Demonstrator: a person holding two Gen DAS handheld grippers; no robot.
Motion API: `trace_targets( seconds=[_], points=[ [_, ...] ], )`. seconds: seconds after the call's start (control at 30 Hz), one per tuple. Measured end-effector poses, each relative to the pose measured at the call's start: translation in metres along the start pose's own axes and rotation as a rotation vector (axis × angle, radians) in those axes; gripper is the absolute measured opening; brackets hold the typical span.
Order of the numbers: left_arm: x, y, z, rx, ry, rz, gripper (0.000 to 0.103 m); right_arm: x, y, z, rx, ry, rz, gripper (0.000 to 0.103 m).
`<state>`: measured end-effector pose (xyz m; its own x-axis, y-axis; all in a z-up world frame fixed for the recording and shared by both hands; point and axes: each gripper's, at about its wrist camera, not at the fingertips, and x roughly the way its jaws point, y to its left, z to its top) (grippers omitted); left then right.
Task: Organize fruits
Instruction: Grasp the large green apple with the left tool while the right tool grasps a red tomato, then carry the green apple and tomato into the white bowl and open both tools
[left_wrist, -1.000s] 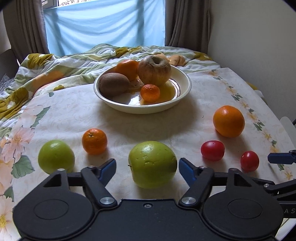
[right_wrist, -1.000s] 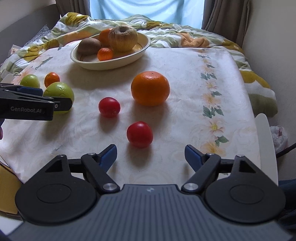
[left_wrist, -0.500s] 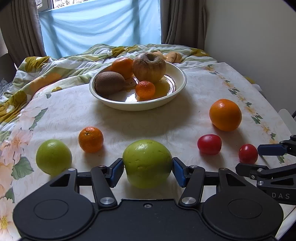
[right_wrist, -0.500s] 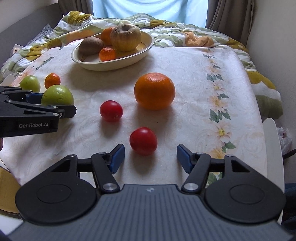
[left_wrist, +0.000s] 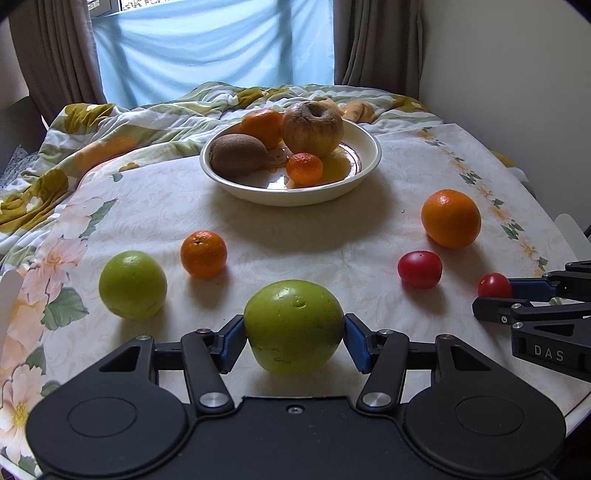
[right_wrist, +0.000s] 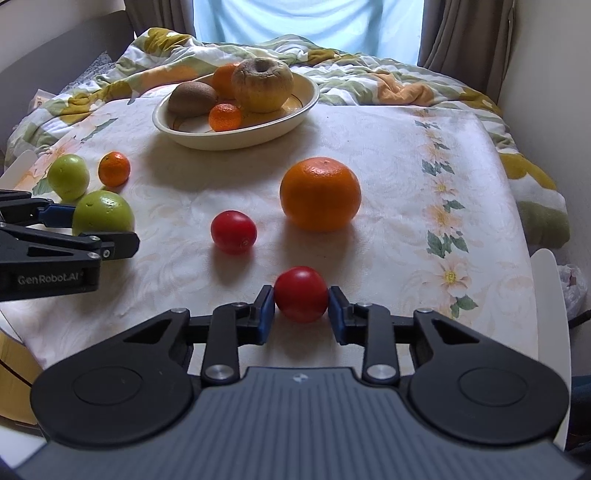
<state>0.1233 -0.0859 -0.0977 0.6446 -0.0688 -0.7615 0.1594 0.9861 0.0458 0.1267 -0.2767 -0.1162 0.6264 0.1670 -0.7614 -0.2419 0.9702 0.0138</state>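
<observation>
My left gripper (left_wrist: 294, 341) is shut on a large green apple (left_wrist: 293, 325) at the table's front; the apple also shows in the right wrist view (right_wrist: 102, 213). My right gripper (right_wrist: 301, 309) is shut on a small red tomato (right_wrist: 301, 294), which also shows in the left wrist view (left_wrist: 494, 285). A cream bowl (left_wrist: 364, 168) at the back holds a kiwi (left_wrist: 238, 154), an orange, a wrinkled apple (left_wrist: 312, 127) and a small mandarin (left_wrist: 304, 168). Both held fruits sit low at the cloth.
Loose on the flowered tablecloth: a second green apple (left_wrist: 132, 284), a mandarin (left_wrist: 203, 253), a larger tomato (left_wrist: 419, 269) and a big orange (left_wrist: 450, 218). A rumpled quilt (left_wrist: 110, 125) lies behind the bowl. A wall stands on the right.
Both grippers moved forward and closed: the left onto the large green apple, the right onto the small red tomato. Both were open a second ago.
</observation>
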Motion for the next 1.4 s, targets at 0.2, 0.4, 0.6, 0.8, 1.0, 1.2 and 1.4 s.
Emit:
trace_targets(
  seconds=[0.2,0.4,0.6,0.8,1.0,1.2,1.4],
  points=[
    [-0.020,0.006,0.001,-0.025,-0.017,0.000,0.061,-0.009,0.002,0.000,0.006,-0.004,0.005,0.046],
    [-0.048,0.009,0.008,-0.056,-0.046,-0.003,0.061,-0.031,0.001,0.006,0.017,-0.019,0.018,0.046],
    [-0.070,0.014,0.020,-0.082,-0.073,-0.014,0.061,-0.051,-0.002,0.015,0.020,-0.030,0.022,0.046],
    [-0.083,0.020,0.042,-0.097,-0.117,-0.009,0.061,-0.067,-0.011,0.035,0.046,-0.046,0.030,0.046],
    [-0.082,0.023,0.069,-0.098,-0.149,-0.017,0.061,-0.076,-0.023,0.065,0.052,-0.073,0.032,0.046],
    [-0.065,0.027,0.098,-0.105,-0.157,-0.015,0.061,-0.070,-0.031,0.099,0.037,-0.097,0.033,0.046],
    [-0.035,0.031,0.127,-0.109,-0.139,-0.008,0.061,-0.050,-0.035,0.130,0.026,-0.094,0.050,0.046]
  ],
)
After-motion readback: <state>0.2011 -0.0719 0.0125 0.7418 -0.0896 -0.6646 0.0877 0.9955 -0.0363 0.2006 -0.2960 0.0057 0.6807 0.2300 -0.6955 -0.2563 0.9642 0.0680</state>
